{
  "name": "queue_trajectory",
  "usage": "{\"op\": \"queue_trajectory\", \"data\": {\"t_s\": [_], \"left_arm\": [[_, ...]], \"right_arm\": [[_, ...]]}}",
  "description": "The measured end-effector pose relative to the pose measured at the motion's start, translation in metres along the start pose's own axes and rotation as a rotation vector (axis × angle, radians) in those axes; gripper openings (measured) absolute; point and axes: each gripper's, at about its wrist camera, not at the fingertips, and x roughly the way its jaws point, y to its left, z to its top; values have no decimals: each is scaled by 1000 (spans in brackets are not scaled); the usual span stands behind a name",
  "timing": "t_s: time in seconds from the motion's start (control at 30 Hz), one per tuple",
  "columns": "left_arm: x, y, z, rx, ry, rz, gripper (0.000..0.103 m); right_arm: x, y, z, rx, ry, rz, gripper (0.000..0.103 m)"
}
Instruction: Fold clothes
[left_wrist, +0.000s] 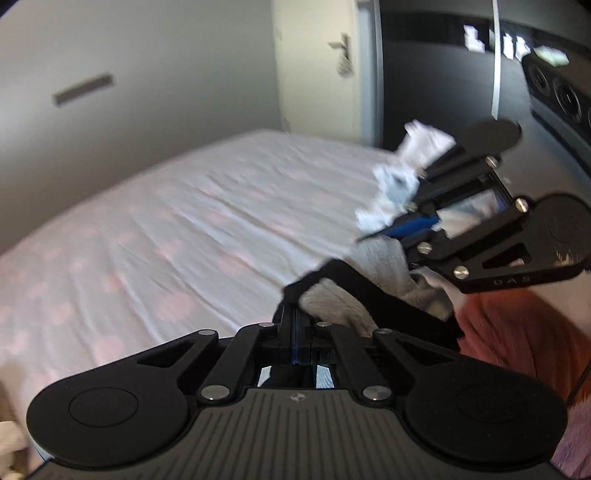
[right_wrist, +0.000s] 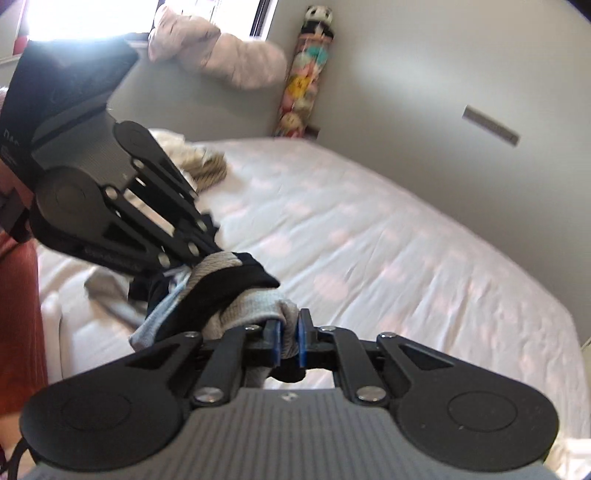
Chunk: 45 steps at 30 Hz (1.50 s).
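Here I hold a small grey garment with black trim (right_wrist: 236, 295) up above the bed (right_wrist: 388, 266), stretched between my two grippers. My right gripper (right_wrist: 287, 338) is clamped on one end of it: grey knit cloth is bunched between the blue pads (right_wrist: 302, 339), and a black bit hangs just under them. From there the garment runs up and left to my left gripper (right_wrist: 207, 254), whose tip is buried in the cloth.

In the left wrist view my left gripper (left_wrist: 295, 325) is pressed tight together on a black strap of the garment (left_wrist: 369, 295), with the grey knit just beside it. My right gripper (left_wrist: 406, 221) sits beyond, tilted, with grey cloth under it and white-and-pale-blue cloth (left_wrist: 402, 173) showing at its far side; blur keeps me from telling what that pale cloth is.

The bed's sheet is white with faint pink patches and lies mostly bare. A heap of clothes (right_wrist: 195, 158) sits near the grey headboard (right_wrist: 207, 110), with a pale pink pillow (right_wrist: 221, 55) on top of it. A column of stuffed toys (right_wrist: 306, 74) stands in the corner.
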Motion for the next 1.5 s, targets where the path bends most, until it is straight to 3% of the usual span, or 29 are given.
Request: {"op": "queue_trajectory", "data": {"t_s": [0.17, 0.33, 0.5, 0.67, 0.87, 1.07, 1.2, 1.27, 1.5], "left_arm": [[-69, 20, 33, -25, -125, 141, 0], [-103, 17, 45, -1, -173, 187, 0], [-95, 10, 26, 15, -99, 245, 0], [-65, 37, -10, -54, 30, 279, 0], [-34, 60, -51, -99, 165, 212, 0], [-2, 43, -85, -32, 234, 65, 0], [22, 16, -95, 40, 261, -8, 18], [34, 2, -100, 76, 275, -44, 18], [77, -47, -118, 203, 321, -173, 19]], "right_arm": [[-47, 7, 46, -44, -157, -101, 10], [-91, 2, 93, -67, -296, -154, 10], [-79, -2, 97, -63, -203, -181, 10], [-7, -22, 52, 14, -12, -137, 10], [66, -42, -18, 143, 184, -129, 10], [123, -69, -46, 270, 252, -148, 14], [142, -83, -61, 292, 286, -138, 17], [149, -88, -66, 298, 295, -130, 18], [159, -103, -80, 311, 309, -113, 39]]}}
